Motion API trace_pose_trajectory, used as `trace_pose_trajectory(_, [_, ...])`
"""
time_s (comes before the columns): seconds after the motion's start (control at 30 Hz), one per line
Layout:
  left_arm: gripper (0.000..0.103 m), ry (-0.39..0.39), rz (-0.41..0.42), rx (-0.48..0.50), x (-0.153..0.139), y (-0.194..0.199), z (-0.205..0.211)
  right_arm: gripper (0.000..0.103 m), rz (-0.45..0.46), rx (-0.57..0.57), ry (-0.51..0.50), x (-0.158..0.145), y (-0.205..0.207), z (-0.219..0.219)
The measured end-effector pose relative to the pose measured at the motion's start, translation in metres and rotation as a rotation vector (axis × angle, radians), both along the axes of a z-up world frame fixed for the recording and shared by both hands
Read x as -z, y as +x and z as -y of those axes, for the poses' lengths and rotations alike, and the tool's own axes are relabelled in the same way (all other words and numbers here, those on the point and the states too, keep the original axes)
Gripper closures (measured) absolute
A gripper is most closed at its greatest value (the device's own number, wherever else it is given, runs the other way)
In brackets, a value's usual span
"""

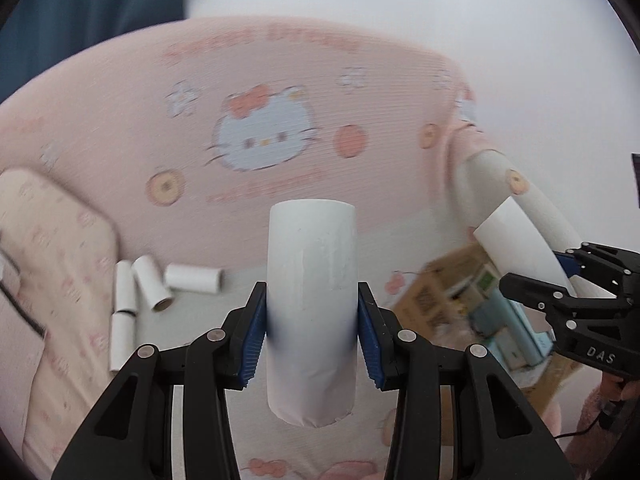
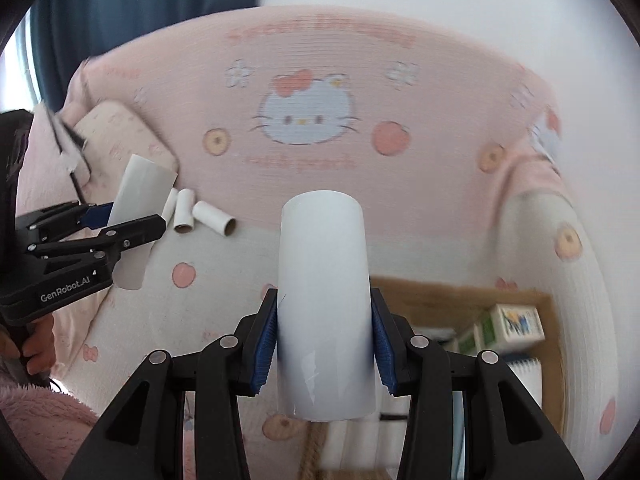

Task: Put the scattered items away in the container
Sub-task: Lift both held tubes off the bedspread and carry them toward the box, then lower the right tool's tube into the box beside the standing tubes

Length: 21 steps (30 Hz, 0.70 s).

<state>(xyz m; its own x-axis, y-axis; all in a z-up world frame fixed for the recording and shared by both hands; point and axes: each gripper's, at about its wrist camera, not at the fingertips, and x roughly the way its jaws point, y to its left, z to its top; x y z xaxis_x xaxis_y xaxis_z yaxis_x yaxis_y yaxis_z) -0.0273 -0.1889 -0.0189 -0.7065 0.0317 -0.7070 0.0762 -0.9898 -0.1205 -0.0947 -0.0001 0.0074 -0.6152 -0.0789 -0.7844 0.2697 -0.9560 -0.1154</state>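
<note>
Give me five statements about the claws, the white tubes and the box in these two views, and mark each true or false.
1. The left claw grips a white cylindrical paper tube. True.
2. The right claw is empty. False: it grips another white tube.
3. Several small white cardboard tubes lie on the pink cartoon-cat printed bedding. True.
4. The brown cardboard box is empty. False: small cartons sit inside it.
5. Both held tubes already rest in the box. False: both are still clamped in the claws, outside the box.
</note>
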Motion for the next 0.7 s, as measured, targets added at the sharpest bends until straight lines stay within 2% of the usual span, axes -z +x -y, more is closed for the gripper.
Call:
trace_pose_trajectory(0.13, [0.057,0.01,0.0,0.084,-0.005,-0.014,-0.029,0.063,0.026,0.063,-0.039,0.0,0.006,-0.042])
trace_pose_trajectory(0.3, [0.057,0.012,-0.026,0.136,-0.015,-0.032,-0.053,0.063,0.084,0.142,-0.089,0.01,0.005,-0.09])
trace_pose_trajectory(0.53, [0.057,0.056,-0.031,0.238,-0.022,-0.054,-0.088,0.063,0.138,0.179,-0.202,0.025,-0.002,-0.126])
trace_pose_trajectory(0.7, [0.057,0.064,-0.013,0.318,-0.015,-0.074,-0.121,0.063,0.178,0.223,-0.208,0.039,-0.009,-0.143])
